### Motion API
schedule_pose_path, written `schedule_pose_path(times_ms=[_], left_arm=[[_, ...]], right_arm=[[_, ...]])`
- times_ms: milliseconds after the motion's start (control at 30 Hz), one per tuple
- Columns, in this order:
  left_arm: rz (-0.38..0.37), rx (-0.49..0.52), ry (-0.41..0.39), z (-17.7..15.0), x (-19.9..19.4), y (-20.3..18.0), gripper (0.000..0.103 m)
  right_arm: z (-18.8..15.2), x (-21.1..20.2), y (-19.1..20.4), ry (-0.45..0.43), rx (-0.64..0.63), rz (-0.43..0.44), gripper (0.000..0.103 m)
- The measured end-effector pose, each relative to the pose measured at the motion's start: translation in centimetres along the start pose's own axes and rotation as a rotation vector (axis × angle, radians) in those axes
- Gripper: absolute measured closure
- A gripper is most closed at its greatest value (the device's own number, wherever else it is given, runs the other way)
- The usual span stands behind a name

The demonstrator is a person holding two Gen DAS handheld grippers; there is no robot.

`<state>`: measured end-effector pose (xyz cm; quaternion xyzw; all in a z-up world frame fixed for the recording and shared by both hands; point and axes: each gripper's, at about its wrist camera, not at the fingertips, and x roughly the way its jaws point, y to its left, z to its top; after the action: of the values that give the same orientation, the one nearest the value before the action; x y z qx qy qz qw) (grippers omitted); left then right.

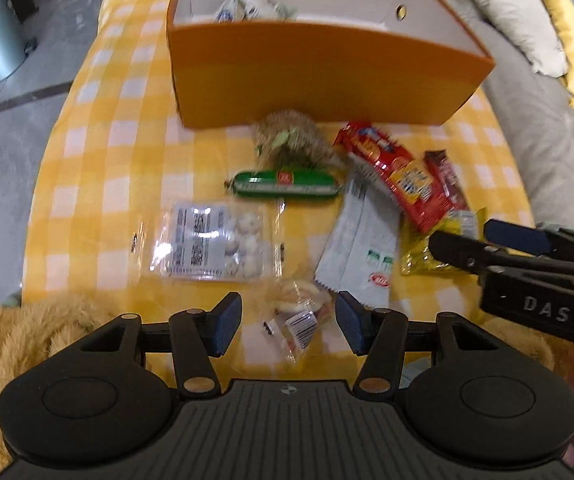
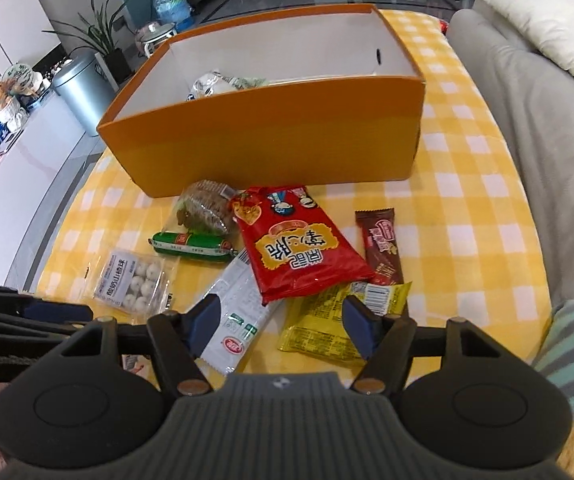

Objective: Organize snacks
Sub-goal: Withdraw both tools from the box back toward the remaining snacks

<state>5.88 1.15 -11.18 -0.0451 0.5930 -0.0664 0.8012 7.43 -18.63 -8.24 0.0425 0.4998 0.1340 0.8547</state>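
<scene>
Clear candy packet, left wrist view only

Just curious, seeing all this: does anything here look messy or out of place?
Nothing is spilled or torn. The snacks lie in a loose heap in front of the orange box: the red bag overlaps the white packet and the yellow packet. One packet is already inside the box.

Surface: yellow checked tablecloth
On it: orange box, green sausage, red packet, white sachet
</scene>
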Motion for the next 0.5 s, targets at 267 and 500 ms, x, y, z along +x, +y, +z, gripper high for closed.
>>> schedule_pose_path(times_ms=[267,500], left_arm=[[-0.026,-0.058,0.052,0.7,2.0,0.3,0.044],[-0.012,-0.035,0.069,0.7,3.0,-0.2,0.052]], right_arm=[[0.1,0.9,-0.4,0.026,0.011,0.017,0.038],[0.3,1.2,-0.6,0.020,0.008,0.017,0.038]])
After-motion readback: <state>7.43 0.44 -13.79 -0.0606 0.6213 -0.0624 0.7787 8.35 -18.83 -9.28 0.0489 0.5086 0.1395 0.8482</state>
